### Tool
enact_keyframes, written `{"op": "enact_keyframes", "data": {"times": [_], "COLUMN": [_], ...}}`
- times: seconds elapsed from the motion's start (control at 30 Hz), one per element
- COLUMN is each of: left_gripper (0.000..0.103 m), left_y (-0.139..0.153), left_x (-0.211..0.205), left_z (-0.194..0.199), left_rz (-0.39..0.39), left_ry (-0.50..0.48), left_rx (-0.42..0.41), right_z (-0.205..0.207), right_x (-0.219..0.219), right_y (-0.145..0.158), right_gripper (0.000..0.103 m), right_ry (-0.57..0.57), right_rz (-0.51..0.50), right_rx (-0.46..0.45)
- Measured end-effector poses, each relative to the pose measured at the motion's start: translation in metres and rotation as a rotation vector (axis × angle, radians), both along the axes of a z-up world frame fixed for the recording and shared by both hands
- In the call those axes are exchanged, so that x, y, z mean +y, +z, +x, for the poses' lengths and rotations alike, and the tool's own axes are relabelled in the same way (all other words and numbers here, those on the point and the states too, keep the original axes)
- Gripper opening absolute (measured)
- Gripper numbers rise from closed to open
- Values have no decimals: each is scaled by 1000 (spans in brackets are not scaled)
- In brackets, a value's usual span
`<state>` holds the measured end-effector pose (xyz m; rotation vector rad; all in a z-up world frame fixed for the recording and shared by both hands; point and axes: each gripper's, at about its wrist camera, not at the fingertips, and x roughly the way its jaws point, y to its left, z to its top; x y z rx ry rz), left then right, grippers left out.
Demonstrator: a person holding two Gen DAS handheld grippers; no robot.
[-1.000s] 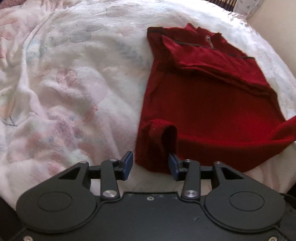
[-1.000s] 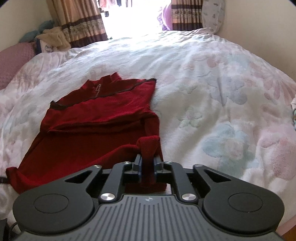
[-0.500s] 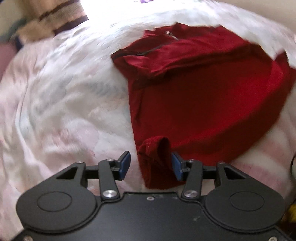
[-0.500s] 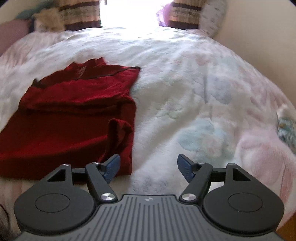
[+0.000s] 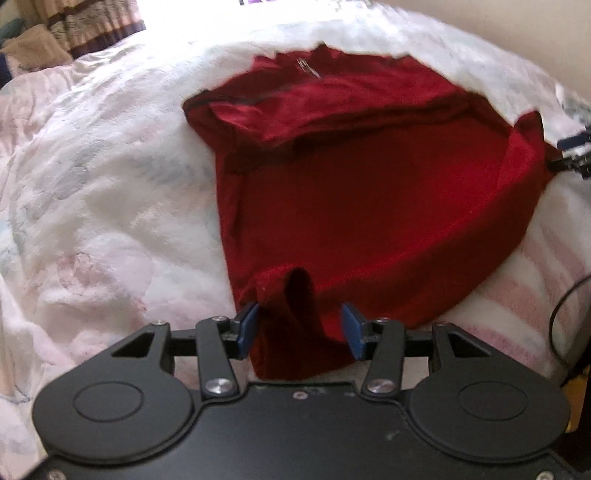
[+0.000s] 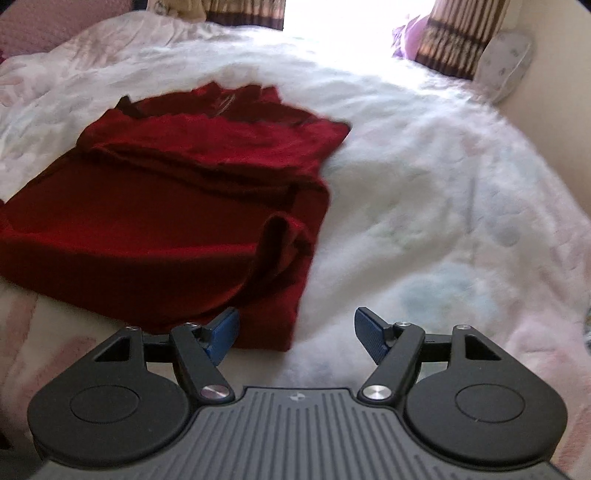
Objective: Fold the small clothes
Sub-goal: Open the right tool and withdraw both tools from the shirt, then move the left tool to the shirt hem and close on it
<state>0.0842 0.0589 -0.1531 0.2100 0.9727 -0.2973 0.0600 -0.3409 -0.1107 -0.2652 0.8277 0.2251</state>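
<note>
A: Any containers in this one?

B: No baskets or bins. Everything lies on the bed (image 5: pixel 92 192), on a fluffy white blanket with faint pink and blue flowers.

A: Start from the left, then.

B: In the left wrist view, curtains (image 5: pixel 92 26) hang at the far left edge, and bare blanket runs below them. Right of that lies the red top (image 5: pixel 369 206), its zip collar at the far side and a folded sleeve lying across the chest. Its near left hem corner stands up as a bunched fold between the fingers (image 5: pixel 245 328) of the left gripper (image 5: pixel 300 328). They stand apart; the left pad is just beside the cloth, the right one clear of it.

A: And the other side?

B: In the right wrist view the red top (image 6: pixel 147 221) fills the left half, and open blanket lies to its right. A pillow (image 6: pixel 509 70) sits against the wall at the far right, with curtains (image 6: pixel 454 40) beside the bright window. The right gripper (image 6: pixel 297 338) is over the top's near right corner. Its fingers (image 6: pixel 223 336) are opening wide and press on nothing; the crumpled corner lies loose ahead of them.

A: Anything different from a second ago?

B: Yes. The right fingers were pinched on that corner then and have let it go. The left ones have spread a little.
</note>
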Motion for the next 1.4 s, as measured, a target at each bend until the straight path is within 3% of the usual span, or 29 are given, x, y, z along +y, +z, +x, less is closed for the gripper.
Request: {"op": "enact_keyframes", "data": {"times": [0.13,0.23,0.33,0.5,0.77,0.87,0.97,1.1,1.4], "left_gripper": [50,53,60,64,64,64,64,64,63], "left_y": [-10,-13,-27,-35,-12,-5,-2,-7,-8], "left_x": [6,9,12,21,25,28,24,13,15], "left_z": [2,3,6,8,-6,-8,-5,10,19], "left_rz": [0,-6,-30,-84,-52,-36,24,82,28], "left_ry": [28,66,134,161,-47,-118,-204,-307,-495], "left_rx": [40,39,100,115,-13,-54,-77,-54,-33], "right_z": [11,16,22,19,19,12,9,11,17], "right_x": [-8,-14,-21,-20,-19,-20,-20,-24,-22], "right_y": [-14,-20,-28,-29,-24,-12,-6,-1,-1], "right_gripper": [93,103,103,103,102,92,89,89,89], "right_ry": [-34,-60,-96,-110,-128,-81,-21,-11,-23], "right_rz": [46,88,123,137,127,116,82,78,75], "right_rx": [119,185,241,235,231,173,175,176,179]}}
